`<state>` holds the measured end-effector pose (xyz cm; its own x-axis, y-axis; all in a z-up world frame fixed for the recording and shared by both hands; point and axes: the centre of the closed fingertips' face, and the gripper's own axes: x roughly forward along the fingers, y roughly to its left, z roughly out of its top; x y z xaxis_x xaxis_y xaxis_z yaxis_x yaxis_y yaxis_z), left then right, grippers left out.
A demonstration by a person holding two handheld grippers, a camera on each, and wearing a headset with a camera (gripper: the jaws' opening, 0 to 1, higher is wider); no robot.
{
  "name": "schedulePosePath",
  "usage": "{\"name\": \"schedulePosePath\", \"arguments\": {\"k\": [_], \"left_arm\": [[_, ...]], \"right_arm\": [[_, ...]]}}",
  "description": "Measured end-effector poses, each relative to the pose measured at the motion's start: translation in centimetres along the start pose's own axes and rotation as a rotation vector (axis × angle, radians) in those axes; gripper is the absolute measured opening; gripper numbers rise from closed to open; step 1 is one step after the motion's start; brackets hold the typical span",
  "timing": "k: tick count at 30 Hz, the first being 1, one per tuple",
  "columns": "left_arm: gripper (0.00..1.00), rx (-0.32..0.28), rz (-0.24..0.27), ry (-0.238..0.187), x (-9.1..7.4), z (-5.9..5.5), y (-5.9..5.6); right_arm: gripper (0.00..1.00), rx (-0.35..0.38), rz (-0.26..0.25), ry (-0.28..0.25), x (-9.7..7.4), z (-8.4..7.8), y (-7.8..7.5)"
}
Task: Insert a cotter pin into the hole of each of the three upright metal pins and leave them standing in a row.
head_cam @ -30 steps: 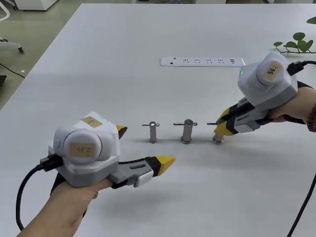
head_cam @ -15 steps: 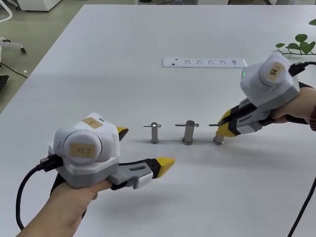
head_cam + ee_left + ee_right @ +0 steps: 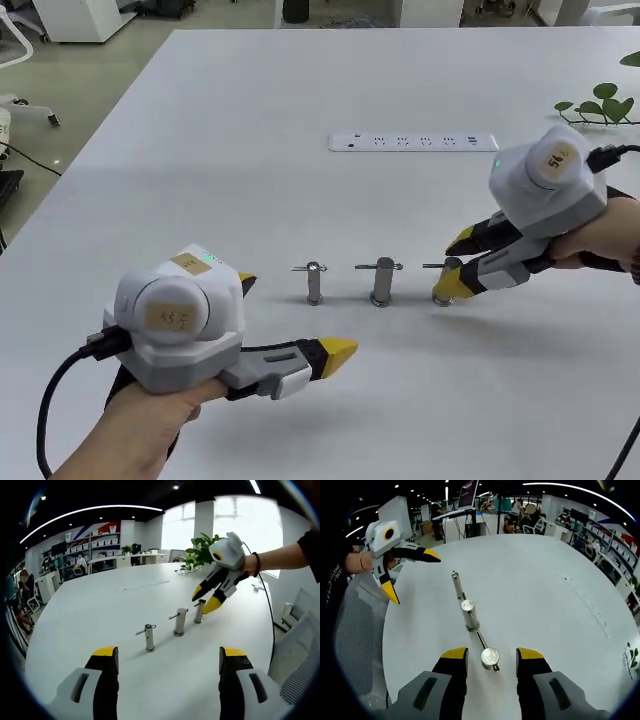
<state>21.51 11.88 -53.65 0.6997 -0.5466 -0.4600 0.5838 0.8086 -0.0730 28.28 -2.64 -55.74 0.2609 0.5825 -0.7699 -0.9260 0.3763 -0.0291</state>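
Three upright metal pins stand in a row on the white table: the left pin (image 3: 314, 284), the middle pin (image 3: 382, 281) and the right pin (image 3: 446, 280). A thin cotter pin crosses the top of each. My right gripper (image 3: 454, 264) is open, its yellow jaws on either side of the right pin (image 3: 490, 657) without touching it. The middle pin (image 3: 470, 614) and the left pin (image 3: 456, 583) line up beyond it. My left gripper (image 3: 292, 318) is open with nothing in it, held near the front left of the row, short of the left pin (image 3: 149, 637).
A white power strip (image 3: 412, 143) lies farther back on the table (image 3: 200, 150). A green plant (image 3: 600, 104) sits at the far right edge. Black cables trail from both grippers. Office shelves and desks with seated people lie beyond the table.
The right gripper's jaws have spread a little wider around the right pin. The left gripper has stayed where it was. The head camera has shifted slightly.
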Motion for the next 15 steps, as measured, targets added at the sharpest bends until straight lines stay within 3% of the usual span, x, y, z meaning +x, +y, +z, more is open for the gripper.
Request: {"name": "schedulePosePath", "arguments": {"k": [5, 10, 13, 15], "left_arm": [[0.84, 0.001, 0.012, -0.018, -0.3, 0.5, 0.2], [0.90, -0.008, 0.017, -0.016, -0.5, 0.7, 0.3], [0.91, -0.011, 0.025, -0.012, -0.6, 0.8, 0.4], [0.91, -0.012, 0.033, -0.009, -0.8, 0.8, 0.6]], "right_arm": [[0.40, 0.084, -0.083, -0.088, -1.6, 1.0, -0.1], [0.46, 0.189, -0.123, -0.197, -2.8, 1.6, 1.3], [0.49, 0.196, -0.150, -0.222, -3.5, 1.7, 2.1], [0.55, 0.186, -0.215, -0.259, -4.1, 2.0, 2.0]]}}
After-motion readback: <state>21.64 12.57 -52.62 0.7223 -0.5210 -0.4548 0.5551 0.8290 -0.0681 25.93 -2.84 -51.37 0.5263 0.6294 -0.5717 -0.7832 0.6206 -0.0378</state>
